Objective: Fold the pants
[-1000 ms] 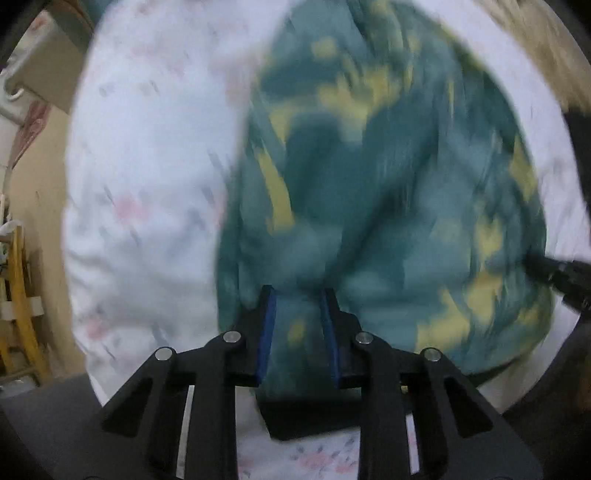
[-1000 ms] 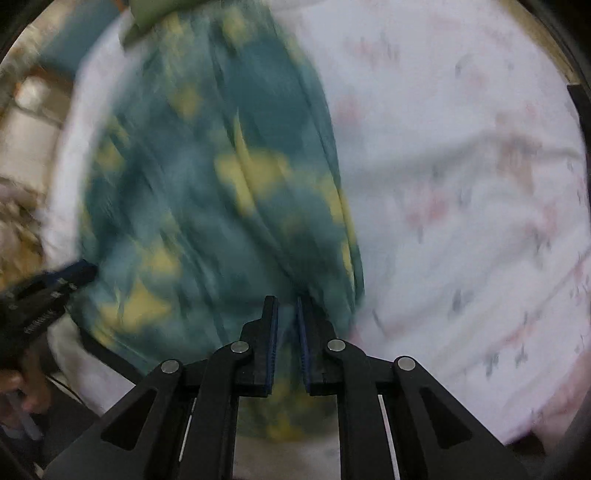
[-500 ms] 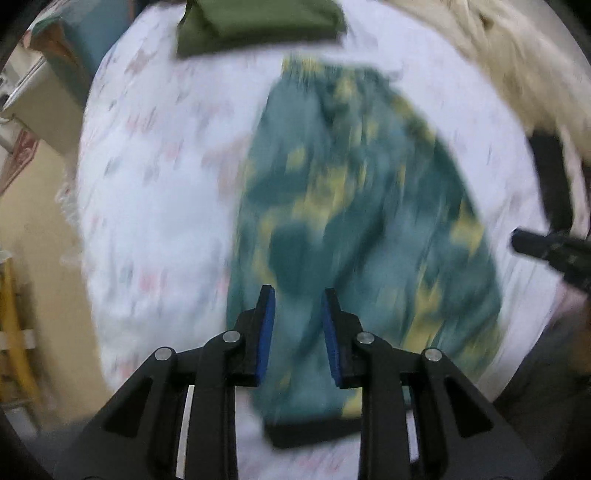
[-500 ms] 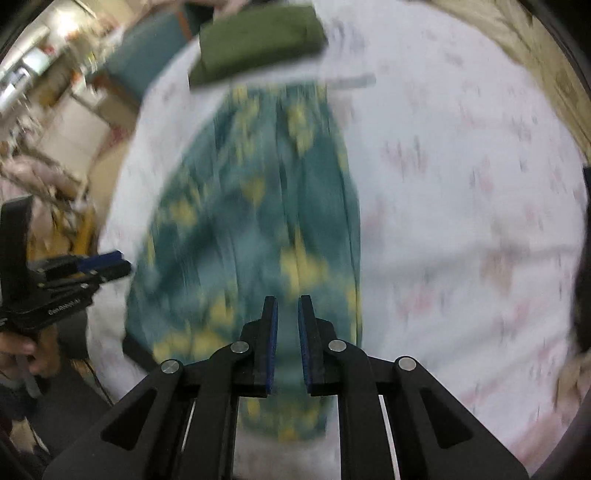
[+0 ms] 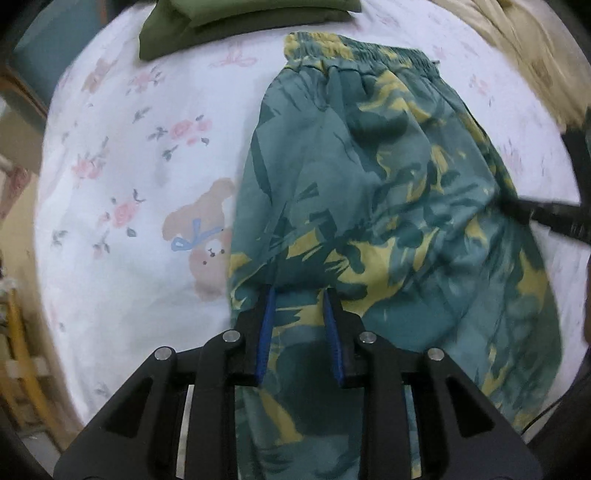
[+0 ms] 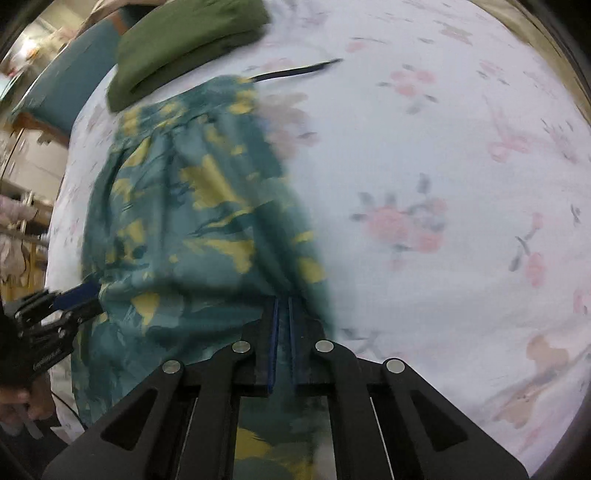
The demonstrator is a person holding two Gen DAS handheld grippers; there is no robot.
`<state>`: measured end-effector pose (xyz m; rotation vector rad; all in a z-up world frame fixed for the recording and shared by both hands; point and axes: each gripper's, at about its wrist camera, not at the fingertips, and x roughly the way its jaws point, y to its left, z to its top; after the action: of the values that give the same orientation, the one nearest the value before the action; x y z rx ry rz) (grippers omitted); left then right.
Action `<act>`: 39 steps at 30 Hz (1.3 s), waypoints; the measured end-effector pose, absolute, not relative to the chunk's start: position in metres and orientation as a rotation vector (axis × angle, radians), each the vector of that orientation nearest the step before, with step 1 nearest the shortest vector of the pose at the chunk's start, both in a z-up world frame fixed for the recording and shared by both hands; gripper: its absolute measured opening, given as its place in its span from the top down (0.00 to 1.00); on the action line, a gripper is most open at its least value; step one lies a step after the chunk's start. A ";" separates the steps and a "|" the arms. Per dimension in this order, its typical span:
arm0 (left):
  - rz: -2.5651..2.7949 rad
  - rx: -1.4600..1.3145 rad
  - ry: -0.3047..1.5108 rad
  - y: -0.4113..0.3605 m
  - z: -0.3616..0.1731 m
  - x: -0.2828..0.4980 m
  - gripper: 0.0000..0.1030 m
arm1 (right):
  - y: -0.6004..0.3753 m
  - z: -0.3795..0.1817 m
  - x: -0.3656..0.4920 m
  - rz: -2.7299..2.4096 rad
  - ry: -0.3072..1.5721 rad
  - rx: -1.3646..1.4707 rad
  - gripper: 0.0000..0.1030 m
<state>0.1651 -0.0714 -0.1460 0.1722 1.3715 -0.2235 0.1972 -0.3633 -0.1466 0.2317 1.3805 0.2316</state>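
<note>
On the bed (image 5: 110,155), your left gripper (image 5: 300,291) and right gripper (image 6: 282,301) each pinch the pants (image 5: 369,177), jaws nearly closed, lifting that end to fold it.

The pants (image 5: 388,206) lie lengthwise on the bed sheet (image 5: 122,177), waistband at the far edge, legs toward the near edge. A folded garment (image 5: 236,22) sits at the far edge, just left of the waistband.
</note>
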 end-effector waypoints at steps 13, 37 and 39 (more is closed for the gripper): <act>-0.196 -0.120 1.307 -0.035 -0.088 0.234 0.39 | -0.385 -0.090 0.253 0.396 1.240 0.379 0.47; -0.611 -0.010 1.351 -0.079 -0.146 0.334 0.74 | -0.338 -0.149 0.345 0.569 1.321 0.316 0.80; -0.642 0.016 1.338 -0.083 -0.140 0.335 0.84 | -0.335 -0.144 0.348 0.579 1.313 0.272 0.81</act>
<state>0.3352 -0.0831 -0.1399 0.0159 1.3379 -0.6424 0.3480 -0.3349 -0.1439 0.2721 1.3130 0.5794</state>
